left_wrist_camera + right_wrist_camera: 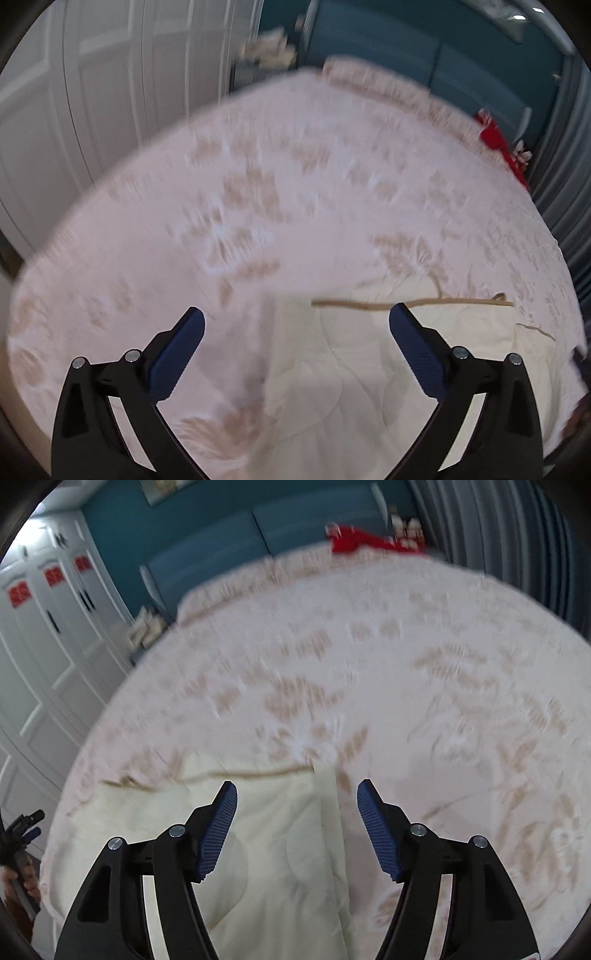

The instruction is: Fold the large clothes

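Note:
A large quilt covers the bed: its pink top with beige leaf print [295, 192] spreads far ahead, and a near part is turned back to show the cream underside [369, 362] with a tan edge trim [413, 303]. My left gripper [297, 321] is open and empty above the fold line. In the right wrist view the printed quilt top [369, 664] and the cream underside [266, 849] show too. My right gripper [297, 794] is open and empty over the cream part's right edge. The views are motion-blurred.
White wardrobe doors [92, 92] stand left of the bed, also in the right view [44, 635]. A teal headboard [221, 542] is at the far end with a red item [354, 541] by it. Grey curtains [517, 535] hang on the right. The other gripper [22, 834] shows at the left edge.

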{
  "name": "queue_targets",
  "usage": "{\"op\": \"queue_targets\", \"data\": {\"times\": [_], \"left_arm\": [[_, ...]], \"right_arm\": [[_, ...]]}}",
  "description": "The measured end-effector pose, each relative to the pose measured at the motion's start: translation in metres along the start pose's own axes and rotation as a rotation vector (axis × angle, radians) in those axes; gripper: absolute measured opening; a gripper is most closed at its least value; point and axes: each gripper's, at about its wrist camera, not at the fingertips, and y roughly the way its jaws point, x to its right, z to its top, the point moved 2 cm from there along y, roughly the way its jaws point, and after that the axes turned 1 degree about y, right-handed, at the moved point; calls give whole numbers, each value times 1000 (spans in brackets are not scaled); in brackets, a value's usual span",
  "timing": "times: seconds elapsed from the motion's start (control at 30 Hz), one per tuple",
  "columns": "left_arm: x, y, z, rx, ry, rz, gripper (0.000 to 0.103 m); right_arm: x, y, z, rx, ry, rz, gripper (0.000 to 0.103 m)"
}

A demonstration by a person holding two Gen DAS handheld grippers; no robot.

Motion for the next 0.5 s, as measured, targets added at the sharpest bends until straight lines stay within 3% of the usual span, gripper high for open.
{"op": "queue_targets", "data": {"times": [0.03, 0.1, 0.17, 0.2, 0.23, 0.3, 0.37, 0.43, 0.5], "left_arm": [[0, 15, -1, -54, -32, -39, 92], [3, 32, -6, -106, -67, -67, 85], [7, 44, -8, -146, -75, -77, 57], [9, 49, -8, -165, -73, -82, 33], [11, 48, -9, -168, -72, -75, 19], [16, 38, -4, -125, -49, -54, 11], [21, 28, 3, -73, -16, -32, 10], [26, 31, 5, -59, 19, 15, 10], [28, 46, 3, -83, 48, 56, 10]], "right_arm": [[1, 10, -3, -31, 19, 7, 65], [-2, 28, -6, -77, 45, 26, 52], [-6, 40, -8, -109, 50, 12, 19], [-7, 41, -8, -112, 50, 18, 11], [-9, 39, -5, -103, 56, 34, 9], [-13, 23, 4, -31, 54, 40, 7], [-16, 6, 15, 33, 52, 43, 7], [-12, 11, 17, 31, 57, 12, 6], [-5, 34, 10, -25, 69, -36, 6]]}}
